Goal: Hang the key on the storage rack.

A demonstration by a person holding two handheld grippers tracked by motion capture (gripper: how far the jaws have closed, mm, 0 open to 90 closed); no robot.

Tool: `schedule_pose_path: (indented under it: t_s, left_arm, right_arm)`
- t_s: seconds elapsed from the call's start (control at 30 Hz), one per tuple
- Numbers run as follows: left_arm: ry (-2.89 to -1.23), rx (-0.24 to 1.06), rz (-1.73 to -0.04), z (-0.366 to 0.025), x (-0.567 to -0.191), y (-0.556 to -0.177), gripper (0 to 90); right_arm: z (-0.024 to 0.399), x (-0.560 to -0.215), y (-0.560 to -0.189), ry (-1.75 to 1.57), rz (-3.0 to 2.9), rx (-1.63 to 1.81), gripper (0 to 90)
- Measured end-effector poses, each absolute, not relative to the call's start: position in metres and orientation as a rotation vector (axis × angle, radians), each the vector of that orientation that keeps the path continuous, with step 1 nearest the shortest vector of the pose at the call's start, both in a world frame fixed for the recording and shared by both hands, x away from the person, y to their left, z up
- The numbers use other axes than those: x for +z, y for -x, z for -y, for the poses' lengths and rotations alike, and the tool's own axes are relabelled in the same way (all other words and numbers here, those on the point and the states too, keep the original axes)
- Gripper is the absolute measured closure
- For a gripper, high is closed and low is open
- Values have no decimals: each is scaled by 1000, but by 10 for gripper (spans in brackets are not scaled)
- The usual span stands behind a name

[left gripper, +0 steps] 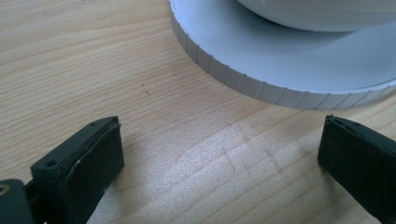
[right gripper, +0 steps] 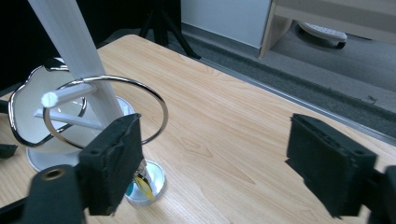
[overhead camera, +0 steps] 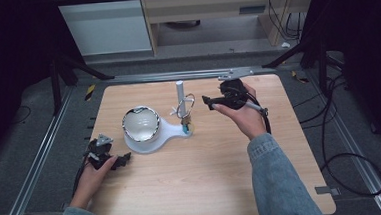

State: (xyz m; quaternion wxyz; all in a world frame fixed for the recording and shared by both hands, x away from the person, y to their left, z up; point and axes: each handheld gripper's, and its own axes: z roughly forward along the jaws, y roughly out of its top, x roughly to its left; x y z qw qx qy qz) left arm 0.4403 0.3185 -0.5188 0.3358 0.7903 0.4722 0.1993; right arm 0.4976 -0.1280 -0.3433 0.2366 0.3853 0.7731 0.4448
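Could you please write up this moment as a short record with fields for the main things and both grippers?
stand: white stand with upright post, on wooden table
ring: silver ring hanging on the post's peg
right gripper: jaws open, nothing between them, beside the ring
left gripper: jaws open, low by the stand's base

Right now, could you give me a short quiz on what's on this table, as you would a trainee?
1. True or false: the ring hangs on a peg of the white post.
2. Which claw is nearer the ring: left or right?
3. Multiple choice: the right claw is A) open, nothing in it B) shut on the ring C) shut on the bowl.

Key: 1 true; 2 right; 3 A.
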Motion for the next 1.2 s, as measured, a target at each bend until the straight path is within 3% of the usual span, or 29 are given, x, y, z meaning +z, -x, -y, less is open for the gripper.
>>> schedule_pose_path:
  t_s: [0.17, 0.6, 1.2]
  left_arm:
    - [-2063, 520, -1232, -318, -519, -440, 0]
    - [-2062, 520, -1231, -318, -519, -440, 0]
    - [-2062, 520, -1231, -318, -519, -440, 0]
  right_arm:
    - [133, -348, -495, -1068, -2138, 1172, 71]
    - [174, -380, -479, -1138, -2107, 1102, 88]
    - [232, -457, -454, -1260, -2182, 899, 96]
